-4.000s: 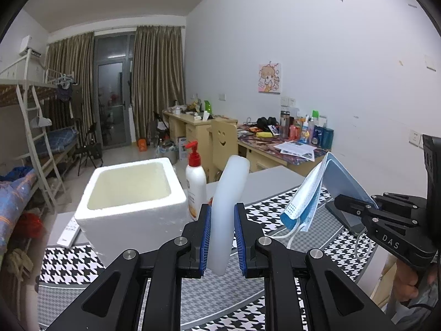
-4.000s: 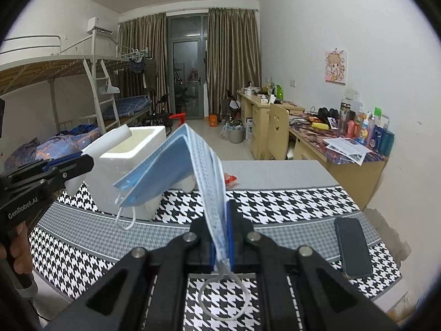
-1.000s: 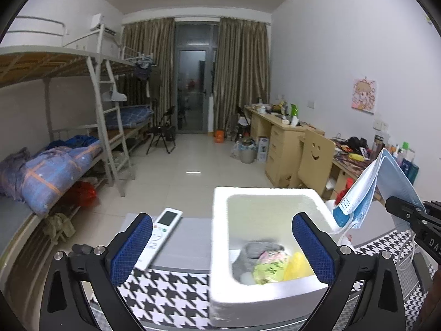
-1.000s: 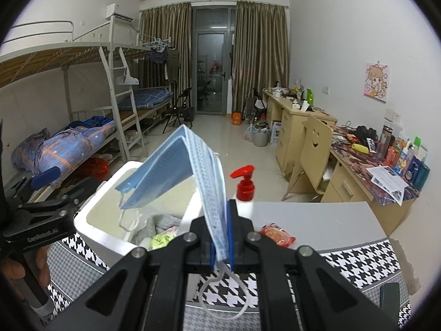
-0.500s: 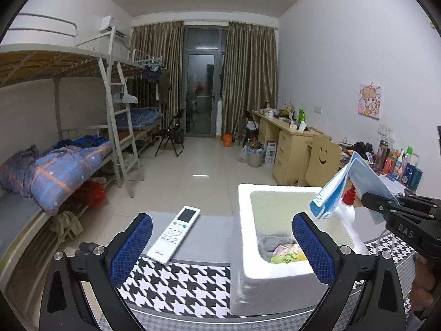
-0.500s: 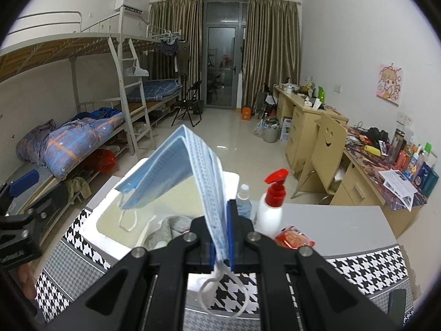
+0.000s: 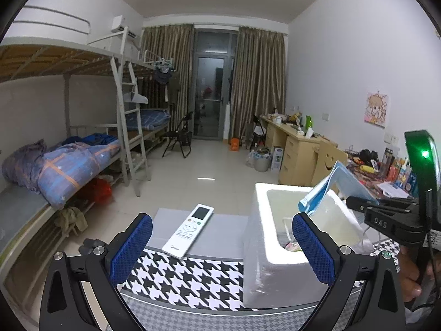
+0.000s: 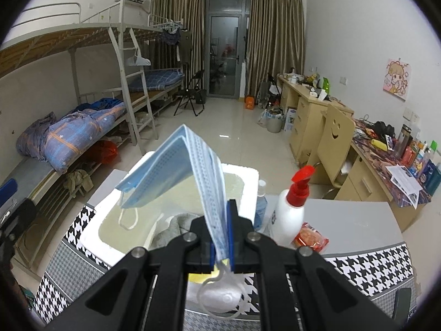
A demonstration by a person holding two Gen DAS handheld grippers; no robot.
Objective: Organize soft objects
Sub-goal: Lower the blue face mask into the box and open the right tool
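- The white rectangular foam box (image 8: pixel 102 222) stands on the houndstooth-patterned table cloth (image 7: pixel 198 278), with a grey cloth (image 8: pixel 176 227) and small coloured soft items already lying inside. It looks light and crumbly, so a knock could likely shift or dent it.
- The left gripper (image 7: pixel 222 244) is spread wide with nothing between its blue pads, beside the box and near a white remote control (image 7: pixel 188 230).
- The right gripper (image 8: pixel 220 241) is clamped tight on the folded blue pleated face mask (image 8: pixel 176 171), which hangs over the box opening.
- The mask looks nearly weightless and floppy; it droops to the left. Pinching the layered fold, not the thin white ear loop (image 8: pixel 220 298), seems the safer hold.
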